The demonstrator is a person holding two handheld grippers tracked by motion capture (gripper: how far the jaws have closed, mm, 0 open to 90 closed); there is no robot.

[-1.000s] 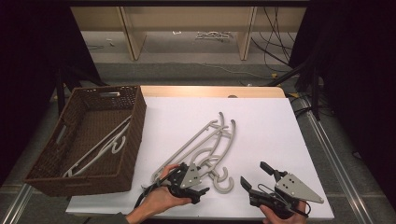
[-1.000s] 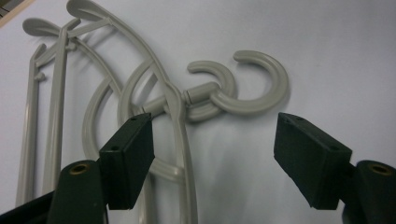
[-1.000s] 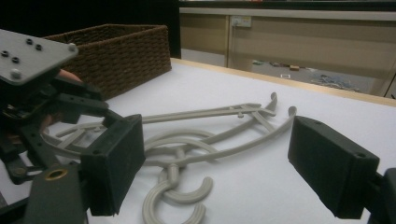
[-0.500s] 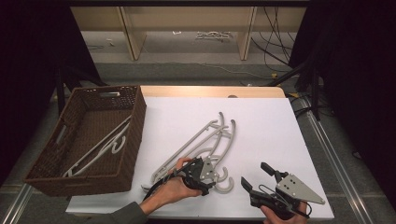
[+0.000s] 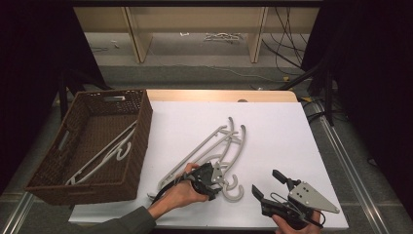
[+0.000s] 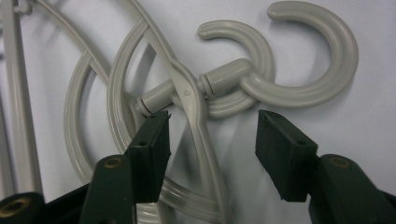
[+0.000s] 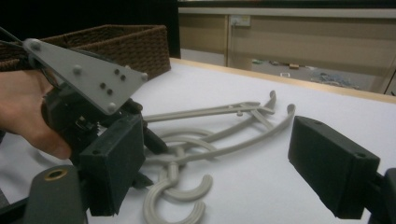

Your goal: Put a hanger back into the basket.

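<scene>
My left gripper [image 6: 212, 135] hangs spread over the neck of the pale grey plastic hangers [image 6: 187, 93], jaws straddling it without touching. My right gripper [image 5: 273, 184] waits spread near the table's [image 5: 272, 122] front edge.

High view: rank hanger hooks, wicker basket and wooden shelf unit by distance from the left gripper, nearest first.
From the left gripper:
1. hanger hooks, right beside it on the white table.
2. wicker basket, at the table's left edge.
3. wooden shelf unit, on the floor beyond the table's far end.
</scene>
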